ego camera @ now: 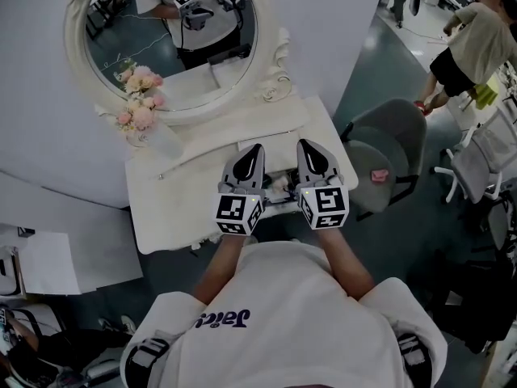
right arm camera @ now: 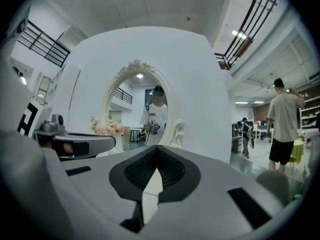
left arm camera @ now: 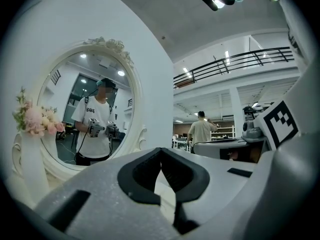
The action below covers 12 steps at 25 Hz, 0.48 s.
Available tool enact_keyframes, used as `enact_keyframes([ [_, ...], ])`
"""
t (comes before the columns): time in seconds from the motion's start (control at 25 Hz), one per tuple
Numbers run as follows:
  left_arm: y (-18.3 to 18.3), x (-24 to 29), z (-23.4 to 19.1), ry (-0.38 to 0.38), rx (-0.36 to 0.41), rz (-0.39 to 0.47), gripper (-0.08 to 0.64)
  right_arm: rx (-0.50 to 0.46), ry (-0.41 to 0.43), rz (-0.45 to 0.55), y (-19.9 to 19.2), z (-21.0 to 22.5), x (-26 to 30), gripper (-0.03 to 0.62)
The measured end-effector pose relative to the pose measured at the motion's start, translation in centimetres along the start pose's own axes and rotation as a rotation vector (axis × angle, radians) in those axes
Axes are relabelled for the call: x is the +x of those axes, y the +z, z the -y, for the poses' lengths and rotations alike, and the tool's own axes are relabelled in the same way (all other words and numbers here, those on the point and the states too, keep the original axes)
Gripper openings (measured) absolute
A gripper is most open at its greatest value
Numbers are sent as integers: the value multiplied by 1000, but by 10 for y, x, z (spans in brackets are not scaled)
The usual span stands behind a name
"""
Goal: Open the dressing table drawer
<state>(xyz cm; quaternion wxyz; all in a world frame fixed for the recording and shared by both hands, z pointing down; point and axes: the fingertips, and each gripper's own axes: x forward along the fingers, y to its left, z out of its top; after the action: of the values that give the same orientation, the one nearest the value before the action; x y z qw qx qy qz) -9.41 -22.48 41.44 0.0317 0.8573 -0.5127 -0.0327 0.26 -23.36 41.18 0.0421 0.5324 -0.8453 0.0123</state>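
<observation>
**Shut jaws can't grab a drawer**

The left gripper (ego camera: 257, 148) and the right gripper (ego camera: 304, 144) are both squeezed tight with nothing in them. They are side by side over the white dressing table (ego camera: 161, 208). If they go down like this, they could bump the front and slip off. The drawer (ego camera: 279, 191) is below and between them. It looks dark and mixed there. Maybe it is pulled out, but I cannot tell.

Pink flowers (ego camera: 139, 95) stand in a pale vase (ego camera: 161, 140) at the lower left of an oval mirror (ego camera: 161, 63). To the right is a grey chair (ego camera: 386, 148) with a small pink thing (ego camera: 378, 174) on its seat. Beyond it a person (ego camera: 472, 51) bends near white chairs (ego camera: 477, 164). Paper (ego camera: 50, 263) lies at left.
</observation>
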Motion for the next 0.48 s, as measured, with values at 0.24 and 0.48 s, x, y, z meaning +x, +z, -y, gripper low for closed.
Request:
enact_keyframes([
  [0.24,-6,-2,-3,1,-4,-14,15,20,-13,4,-1,3,4,6],
  [0.48,-20,-3,-1,-11,-46,-48,15,27,-12,-17,-9,0,5,6],
])
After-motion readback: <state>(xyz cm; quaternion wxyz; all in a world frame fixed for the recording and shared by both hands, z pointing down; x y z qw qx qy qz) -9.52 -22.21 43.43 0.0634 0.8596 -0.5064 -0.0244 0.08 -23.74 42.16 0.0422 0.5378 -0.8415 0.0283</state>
